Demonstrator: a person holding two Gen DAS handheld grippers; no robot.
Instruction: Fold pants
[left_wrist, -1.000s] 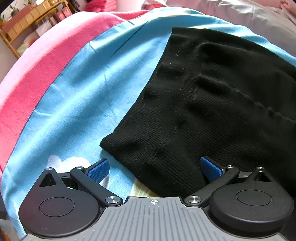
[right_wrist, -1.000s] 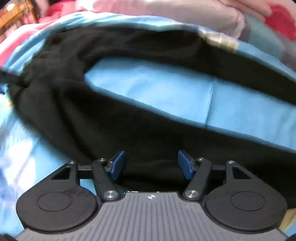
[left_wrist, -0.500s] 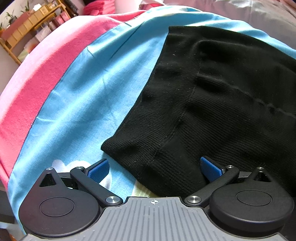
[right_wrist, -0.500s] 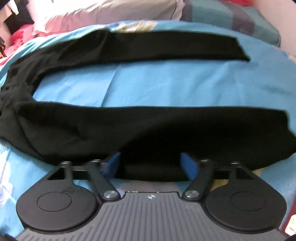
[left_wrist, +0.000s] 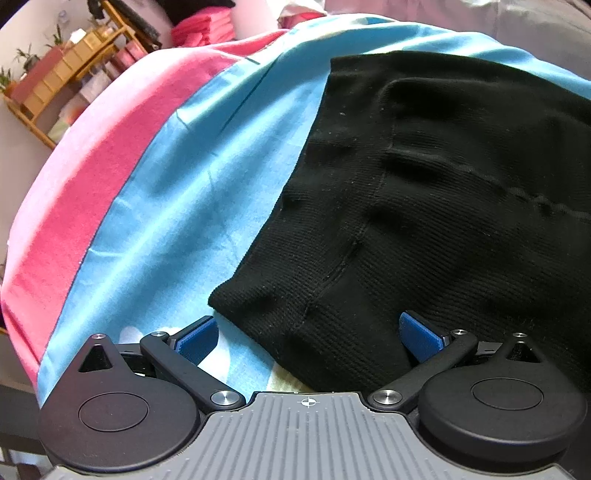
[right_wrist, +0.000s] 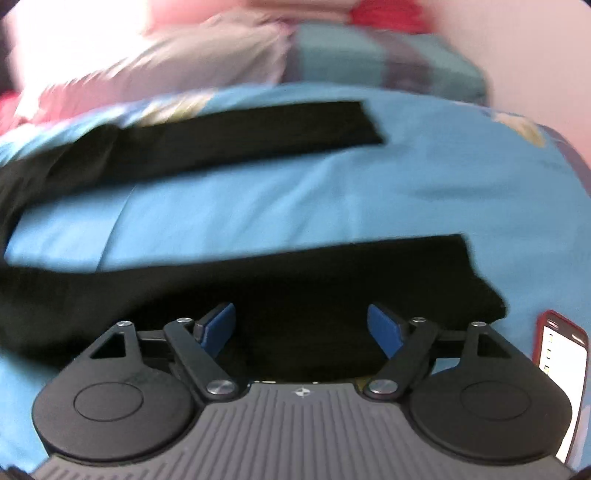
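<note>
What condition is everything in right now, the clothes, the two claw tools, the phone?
Pants: unfolded, lying flat on the bed, the two legs spread apart.
Left gripper: open, holding nothing, at the waist corner of the pants.
Right gripper: open, holding nothing, over the nearer leg.
Phone: screen lit, lying beside the nearer leg's end.
Bedsheet: spread out, lightly creased.

Left gripper (left_wrist: 308, 334) and right gripper (right_wrist: 302, 325): matte black linkage arms with silver pivot screws, blue ribbed finger pads (left_wrist: 195, 339), round black side discs, grey ridged central housing bearing a small crosshair mark.
</note>
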